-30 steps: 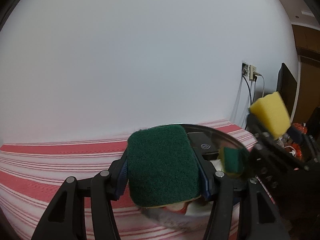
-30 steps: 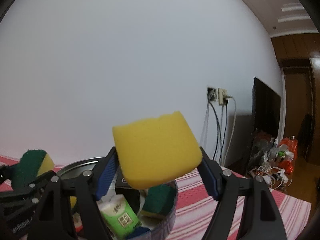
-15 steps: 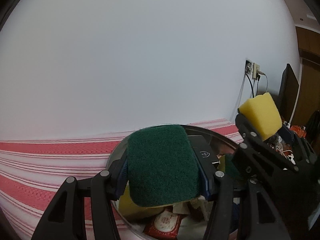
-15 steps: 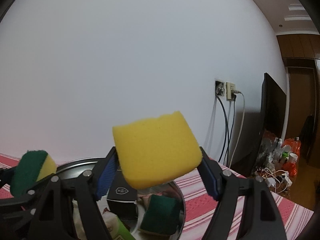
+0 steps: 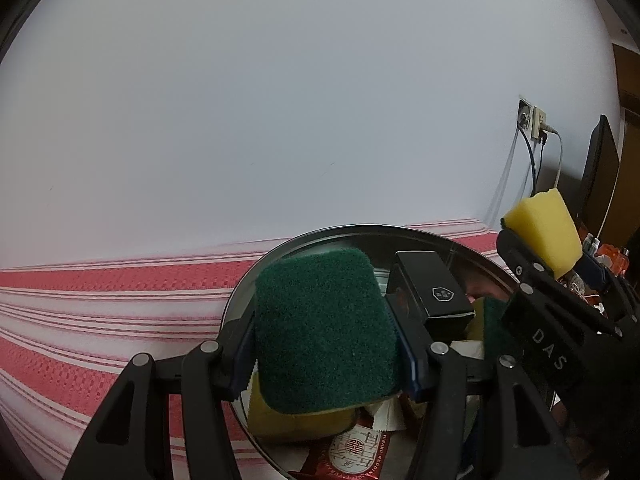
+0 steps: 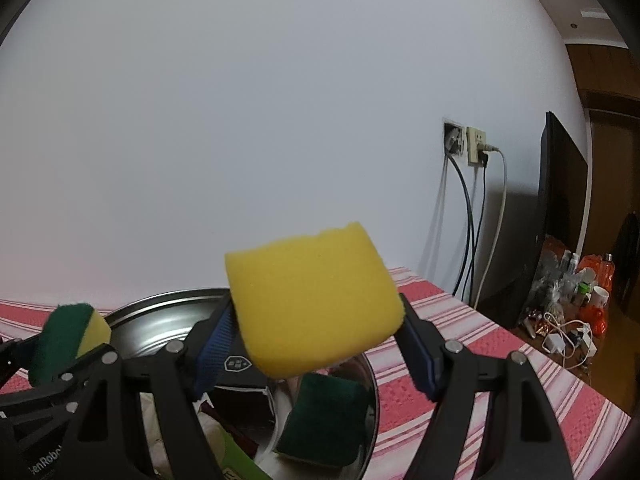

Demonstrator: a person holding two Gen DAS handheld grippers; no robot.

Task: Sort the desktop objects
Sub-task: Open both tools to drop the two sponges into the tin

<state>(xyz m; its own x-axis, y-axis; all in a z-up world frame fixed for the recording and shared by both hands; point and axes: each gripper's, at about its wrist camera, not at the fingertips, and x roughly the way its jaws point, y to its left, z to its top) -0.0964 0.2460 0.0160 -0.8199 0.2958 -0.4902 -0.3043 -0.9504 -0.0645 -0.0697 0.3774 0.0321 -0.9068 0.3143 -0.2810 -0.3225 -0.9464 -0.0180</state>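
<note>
In the lower centre of the left wrist view, the left gripper has its jaws closed on a sponge, green scrub side facing the camera, yellow foam below. In the lower centre of the right wrist view, the right gripper grips a second sponge, yellow side showing, jaws pressed on both its sides. Both hang over a round metal basin on the red-and-white striped desk. A third sponge lies inside the basin at lower centre, beside one black box. Three sponges counted, two grippers, one basin
</note>
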